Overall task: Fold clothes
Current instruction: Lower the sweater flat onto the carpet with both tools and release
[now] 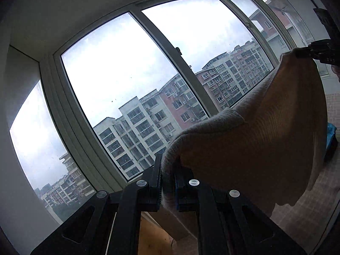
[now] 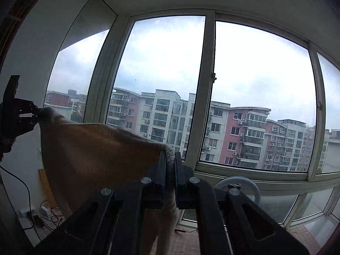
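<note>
A beige knitted sweater (image 1: 255,140) hangs in the air, stretched between my two grippers in front of a window. My left gripper (image 1: 167,182) is shut on one top corner of the sweater; the knit bunches between its fingers. My right gripper (image 2: 170,170) is shut on the other top corner, and the sweater (image 2: 95,153) hangs down to its left. The right gripper shows at the far right of the left wrist view (image 1: 318,53). The left gripper shows at the far left of the right wrist view (image 2: 34,114). The sweater's lower part is hidden.
A large white-framed window (image 2: 204,97) with apartment blocks outside fills both views. A tiled floor (image 1: 308,208) lies below. Cables and a power strip (image 2: 45,210) lie on the floor at left. A white ring-shaped object (image 2: 255,189) stands by the sill. A blue item (image 1: 331,136) sits at right.
</note>
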`<state>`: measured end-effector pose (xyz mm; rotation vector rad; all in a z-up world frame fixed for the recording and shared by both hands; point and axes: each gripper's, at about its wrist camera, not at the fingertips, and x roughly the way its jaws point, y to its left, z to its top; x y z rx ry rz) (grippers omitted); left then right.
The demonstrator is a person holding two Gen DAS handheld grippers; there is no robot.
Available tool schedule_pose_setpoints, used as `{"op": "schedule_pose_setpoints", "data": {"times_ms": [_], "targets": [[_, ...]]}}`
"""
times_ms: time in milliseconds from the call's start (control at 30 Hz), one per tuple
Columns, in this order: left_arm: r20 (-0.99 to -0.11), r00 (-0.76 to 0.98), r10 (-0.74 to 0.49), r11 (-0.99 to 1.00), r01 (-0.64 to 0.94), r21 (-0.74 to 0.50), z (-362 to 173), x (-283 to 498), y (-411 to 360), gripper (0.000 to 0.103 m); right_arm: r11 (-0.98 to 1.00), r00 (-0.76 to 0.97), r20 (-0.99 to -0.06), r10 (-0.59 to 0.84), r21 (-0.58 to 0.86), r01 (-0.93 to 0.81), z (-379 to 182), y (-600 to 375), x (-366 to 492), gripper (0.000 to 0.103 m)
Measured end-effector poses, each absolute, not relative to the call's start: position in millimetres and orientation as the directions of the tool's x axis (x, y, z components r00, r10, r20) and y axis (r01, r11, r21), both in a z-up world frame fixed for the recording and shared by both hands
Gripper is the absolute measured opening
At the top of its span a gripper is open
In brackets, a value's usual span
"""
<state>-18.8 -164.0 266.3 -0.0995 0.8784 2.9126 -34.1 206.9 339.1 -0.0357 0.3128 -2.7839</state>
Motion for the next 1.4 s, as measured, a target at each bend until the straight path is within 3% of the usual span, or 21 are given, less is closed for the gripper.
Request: {"op": "schedule_pose_setpoints", "data": {"times_ms": [233,467,567,633,700,767,800,900,933,967,1067,1267,1400], "targets": [[-0.199,-0.979,0.054,-0.809,-0.159,0.566,240,-43,-148,0.008,-0.905,-0.954,-0.095,-0.284,-0.3,0.3,311,194,-59,0.006],[-0.457,-0.889,-0.03,-0.802,-0.251,0.542,140,-195,-123,0.009,-0.894,-0.915,-0.292,-0.279,-0.269,0.358,231,195,-197,0.006],[-0.628,-0.772,-0.099,-0.81,-0.304,0.502,44,-292,-114,0.021,-0.885,-0.856,-0.45,-0.253,-0.25,0.393,153,184,-292,0.006],[-0.709,-0.691,-0.143,-0.825,-0.312,0.471,-15,-326,-120,0.02,-0.884,-0.791,-0.579,-0.197,-0.245,0.399,83,178,-345,0.014],[-0.781,-0.601,-0.17,-0.844,-0.32,0.43,-70,-348,-130,0.02,-0.897,-0.698,-0.703,-0.137,-0.211,0.388,14,181,-383,0.014],[-0.835,-0.528,-0.157,-0.881,-0.308,0.36,-104,-352,-149,0.02,-0.918,-0.633,-0.756,-0.165,-0.118,0.38,-26,201,-392,0.014],[-0.854,-0.503,-0.132,-0.899,-0.303,0.317,-114,-343,-159,0.02,-0.924,-0.608,-0.772,-0.184,-0.075,0.376,-39,213,-389,0.017],[-0.903,-0.423,-0.078,-0.933,-0.289,0.216,-142,-299,-167,0.023,-0.938,-0.535,-0.808,-0.246,0.06,0.341,-69,251,-356,0.042],[-0.917,-0.395,-0.058,-0.941,-0.285,0.182,-151,-283,-168,0.025,-0.942,-0.515,-0.815,-0.263,0.102,0.32,-78,262,-341,0.044],[-0.93,-0.366,-0.038,-0.949,-0.279,0.149,-160,-267,-170,0.031,-0.942,-0.488,-0.825,-0.284,0.147,0.301,-87,271,-325,0.044],[-0.952,-0.304,-0.013,-0.956,-0.275,0.101,-192,-235,-167,0.034,-0.928,-0.413,-0.836,-0.362,0.283,0.24,-112,294,-284,0.045],[-0.96,-0.277,0.044,-0.968,-0.251,0.028,-224,-219,-155,0.042,-0.928,-0.35,-0.862,-0.366,0.31,0.206,-139,279,-238,0.052],[-0.956,-0.286,0.072,-0.971,-0.24,-0.001,-223,-219,-150,0.039,-0.927,-0.301,-0.88,-0.368,0.323,0.188,-152,273,-238,0.052]]}}
